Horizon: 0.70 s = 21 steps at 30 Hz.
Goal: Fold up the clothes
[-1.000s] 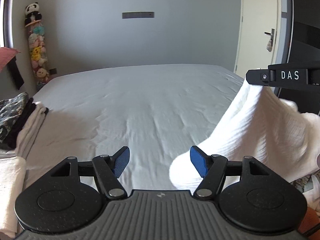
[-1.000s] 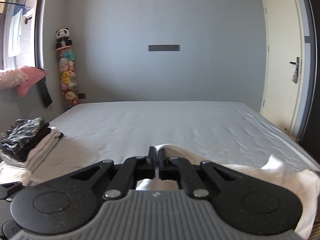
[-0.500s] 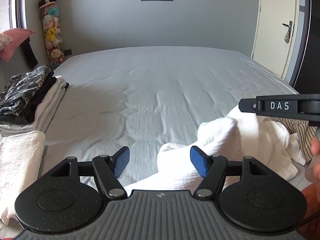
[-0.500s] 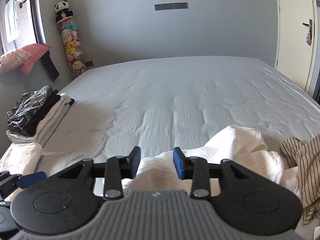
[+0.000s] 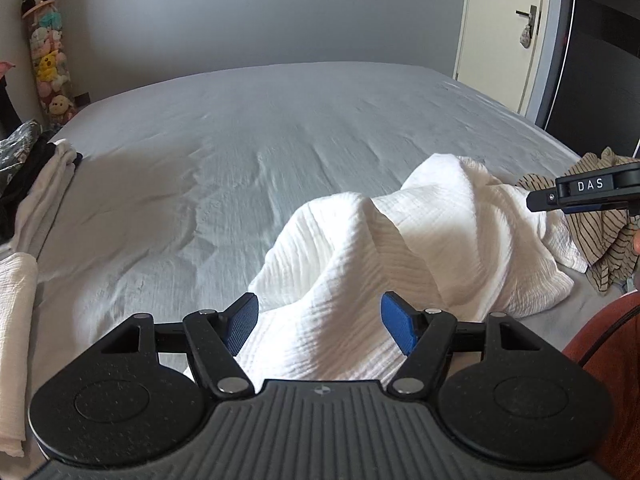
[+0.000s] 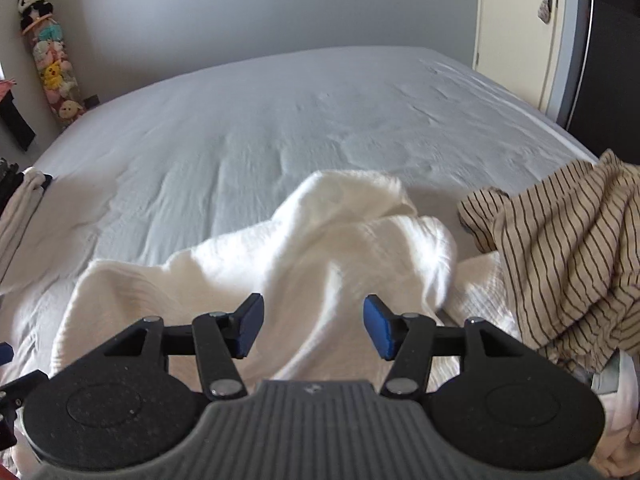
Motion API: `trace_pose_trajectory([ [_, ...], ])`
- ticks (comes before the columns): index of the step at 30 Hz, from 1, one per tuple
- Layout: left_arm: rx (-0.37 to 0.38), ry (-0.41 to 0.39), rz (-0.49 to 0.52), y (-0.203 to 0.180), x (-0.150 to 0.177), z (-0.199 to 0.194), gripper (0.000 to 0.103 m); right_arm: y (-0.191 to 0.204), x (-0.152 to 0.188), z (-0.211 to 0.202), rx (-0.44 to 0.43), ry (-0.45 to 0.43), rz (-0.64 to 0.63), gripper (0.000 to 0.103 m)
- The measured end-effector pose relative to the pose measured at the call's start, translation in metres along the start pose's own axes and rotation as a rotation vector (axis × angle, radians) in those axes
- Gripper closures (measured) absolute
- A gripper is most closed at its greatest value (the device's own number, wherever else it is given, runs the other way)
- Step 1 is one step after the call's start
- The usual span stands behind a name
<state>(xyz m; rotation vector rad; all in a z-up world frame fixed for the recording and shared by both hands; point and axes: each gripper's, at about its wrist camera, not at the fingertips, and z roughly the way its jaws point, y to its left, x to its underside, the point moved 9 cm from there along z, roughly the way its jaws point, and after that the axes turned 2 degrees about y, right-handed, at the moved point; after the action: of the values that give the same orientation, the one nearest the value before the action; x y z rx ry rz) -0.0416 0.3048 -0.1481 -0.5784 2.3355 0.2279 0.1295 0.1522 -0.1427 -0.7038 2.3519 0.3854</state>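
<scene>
Now right gripper (image 6: 313, 326) jaws just opened — white cloth (image 6: 320, 240) dropped.

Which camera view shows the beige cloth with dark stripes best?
The right wrist view: the beige cloth with dark stripes fills its right side, crumpled beside the white crinkled cloth. In the left wrist view, the striped cloth is small at the right edge, partly hidden behind the right claw.
</scene>
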Motion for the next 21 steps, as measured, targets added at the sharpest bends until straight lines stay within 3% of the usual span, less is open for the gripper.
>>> trace_pose_trajectory([
  [4,-0.007,0.051,0.010,-0.010,0.002,0.024,0.023,-0.026,0.014,0.022,0.024,0.055,0.081,0.039],
  [9,-0.050,0.096,0.024,-0.015,-0.002,0.050,0.023,-0.032,0.013,0.045,-0.009,0.088,0.148,0.037],
  [15,-0.124,0.145,0.015,-0.005,-0.002,0.074,0.043,-0.024,0.015,0.088,-0.008,0.142,0.145,0.038],
  [18,-0.128,0.171,-0.011,0.002,0.003,0.081,0.066,-0.026,0.016,0.102,0.005,0.174,0.179,0.052],
  [21,-0.102,0.192,-0.072,0.008,0.006,0.086,0.083,-0.023,0.019,0.109,0.001,0.199,0.178,0.077],
])
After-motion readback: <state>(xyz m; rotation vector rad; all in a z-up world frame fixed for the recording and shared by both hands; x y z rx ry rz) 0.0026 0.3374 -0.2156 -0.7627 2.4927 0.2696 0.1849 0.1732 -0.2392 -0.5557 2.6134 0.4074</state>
